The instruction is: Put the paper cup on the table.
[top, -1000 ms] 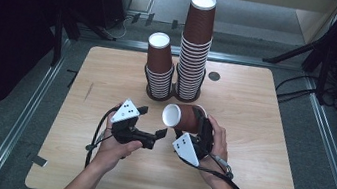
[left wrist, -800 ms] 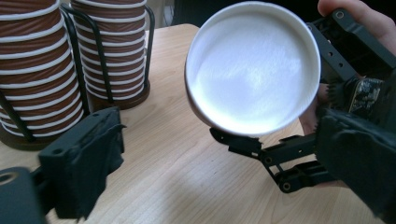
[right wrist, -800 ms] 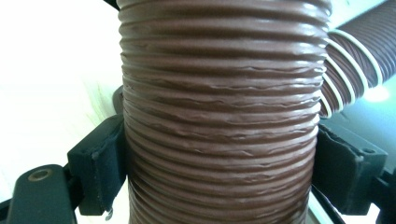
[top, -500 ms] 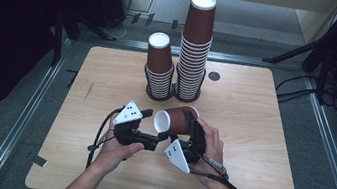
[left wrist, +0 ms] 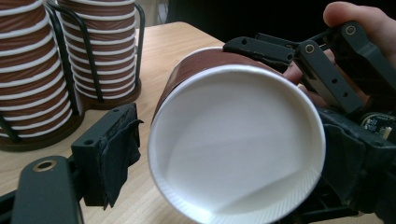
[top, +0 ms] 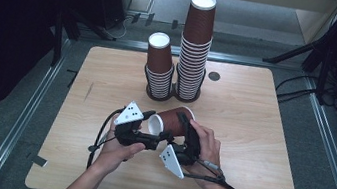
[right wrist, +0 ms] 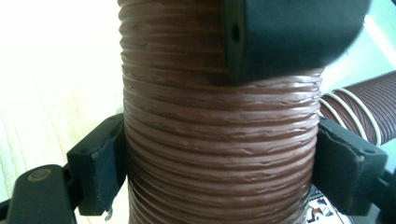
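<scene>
Two cup stacks (top: 181, 61) stand on the wooden table (top: 262, 129).

In my left gripper view, my left gripper's (left wrist: 212, 154) right-hand jaw hides behind the brown ribbed paper cup's (left wrist: 236, 140) white mouth, so I cannot tell whether that pad touches it. The two racked stacks of brown paper cups (left wrist: 70, 51) are cut off by the top edge. In my right gripper view the cup's rim and base run off the frame.
</scene>
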A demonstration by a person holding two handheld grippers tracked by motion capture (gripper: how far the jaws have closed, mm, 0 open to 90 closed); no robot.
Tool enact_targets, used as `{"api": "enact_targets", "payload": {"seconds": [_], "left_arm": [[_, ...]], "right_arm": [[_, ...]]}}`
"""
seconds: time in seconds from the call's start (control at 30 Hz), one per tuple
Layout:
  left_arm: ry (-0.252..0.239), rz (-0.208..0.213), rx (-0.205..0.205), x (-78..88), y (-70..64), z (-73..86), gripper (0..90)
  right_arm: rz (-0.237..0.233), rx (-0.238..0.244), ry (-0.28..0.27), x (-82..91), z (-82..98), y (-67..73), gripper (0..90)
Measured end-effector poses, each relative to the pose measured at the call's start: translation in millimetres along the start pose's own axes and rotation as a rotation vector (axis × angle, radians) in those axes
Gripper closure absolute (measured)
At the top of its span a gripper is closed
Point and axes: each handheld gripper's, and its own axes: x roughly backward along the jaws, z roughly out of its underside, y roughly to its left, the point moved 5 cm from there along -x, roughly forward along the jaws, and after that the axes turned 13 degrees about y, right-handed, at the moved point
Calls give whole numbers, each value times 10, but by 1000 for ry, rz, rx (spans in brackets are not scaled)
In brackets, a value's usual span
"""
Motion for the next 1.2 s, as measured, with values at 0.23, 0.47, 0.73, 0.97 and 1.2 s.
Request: {"api": "enact_targets", "payload": {"seconds": [0.23, 0.47, 0.73, 0.97, 1.2], "left_arm": [[14, -6, 0, -20, -6, 11, 145], [26, 11, -13, -32, -22, 25, 192], [13, 35, -18, -24, 3, 33, 208], [-17, 26, 13, 40, 95, 23, 207], [-52, -25, 40, 114, 199, 18, 210]], "right_arm": [[6, 48, -25, 23, -54, 40, 144], [29, 89, -30, 29, -65, 46, 141], [35, 47, -19, 21, -47, 38, 91], [28, -27, -15, 42, 3, -28, 21], [37, -61, -7, 96, 50, -135, 18]]}}
